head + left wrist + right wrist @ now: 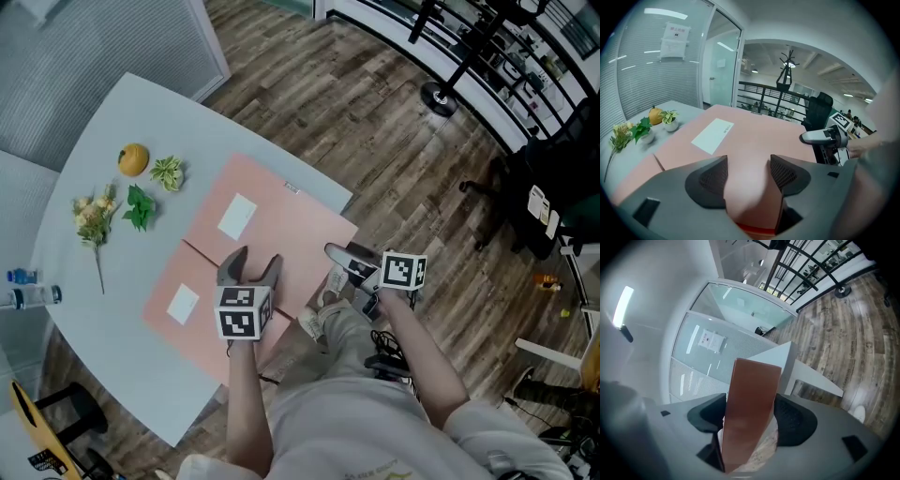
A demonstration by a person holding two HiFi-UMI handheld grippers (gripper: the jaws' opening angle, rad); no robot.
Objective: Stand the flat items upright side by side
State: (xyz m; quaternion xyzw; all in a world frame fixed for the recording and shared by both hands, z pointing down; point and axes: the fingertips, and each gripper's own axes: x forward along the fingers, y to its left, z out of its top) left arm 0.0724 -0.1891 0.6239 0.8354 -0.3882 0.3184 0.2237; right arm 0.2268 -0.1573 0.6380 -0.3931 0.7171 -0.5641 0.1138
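Observation:
Two flat pink boards lie side by side on the pale table [112, 122], each with a white label. The larger board [286, 230] [754, 136] reaches the table's near edge. Its near edge sits between the jaws of my left gripper [253, 265] [747, 176], which is shut on it. My right gripper [338, 265] [750, 420] is shut on the same board [752, 394] at its right side, beyond the table edge; there the board looks brown and edge-on. From the left gripper view the right gripper [816, 137] shows at the board's right rim. The smaller board [173, 277] [635, 176] lies flat to the left.
An orange [133, 159], two small potted plants [167, 172] [139, 207] and a flower sprig [94, 220] sit at the table's far left. A water bottle [28, 298] lies near the left edge. An office chair [534, 202] and a stand's base [438, 97] are on the wood floor.

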